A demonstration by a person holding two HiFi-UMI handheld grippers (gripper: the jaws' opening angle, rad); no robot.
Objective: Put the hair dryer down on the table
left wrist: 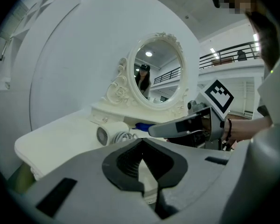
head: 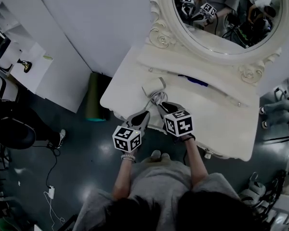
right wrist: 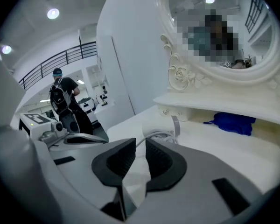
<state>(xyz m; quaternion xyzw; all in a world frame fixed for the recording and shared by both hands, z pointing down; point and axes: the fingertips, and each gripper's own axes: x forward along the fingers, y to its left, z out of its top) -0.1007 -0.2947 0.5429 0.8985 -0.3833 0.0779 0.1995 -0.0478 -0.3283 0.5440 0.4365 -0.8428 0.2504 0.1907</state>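
The hair dryer (head: 154, 86) lies on its side on the white desk (head: 221, 119), near the front left corner and below the oval mirror (head: 226, 13), with its grey cord (head: 157, 99) coiled just beside it on the side nearer the person. No jaws hold it. The right gripper (head: 161, 105) hovers over the desk with its tips close to the coil. In the right gripper view its jaws stand a little apart with only a narrow gap between the dark pads, and through that gap show the bare desk and a bit of cord beyond. The pads press on nothing, and the hair dryer rests just ahead of the tips, slightly to their right. The left gripper (head: 144, 114) sits at the desk's front edge, beside the right one and a little farther back from the hair dryer. In the left gripper view its jaws are closed tip to tip with nothing between them, and the hair dryer lies well ahead and to their left, its round grille facing the camera. A blue thing (head: 192, 80) lies farther back on the desk, under the mirror's base.
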